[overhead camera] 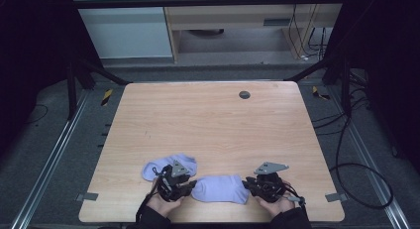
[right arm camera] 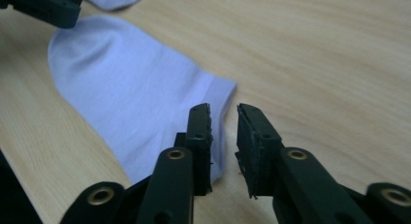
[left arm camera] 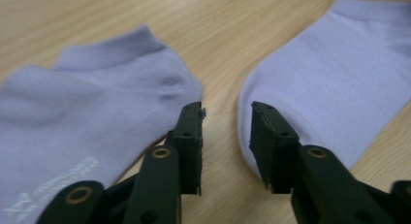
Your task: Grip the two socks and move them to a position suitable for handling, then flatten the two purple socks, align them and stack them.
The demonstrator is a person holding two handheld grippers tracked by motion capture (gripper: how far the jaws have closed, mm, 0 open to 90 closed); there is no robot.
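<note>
Two socks [overhead camera: 220,188] [overhead camera: 168,166] lie near the table's [overhead camera: 213,120] near edge, between the left gripper [left arm camera: 226,118] and right gripper [right arm camera: 223,112], both slightly open, holding nothing.

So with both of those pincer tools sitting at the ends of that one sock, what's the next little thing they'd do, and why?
Probably ease each gripper forward and close it on its end of the middle sock. Both the left gripper and the right gripper are open with nothing between their jaws, poised at opposite ends of that sock, which lies flat on the table. The other sock lies beside it.
</note>
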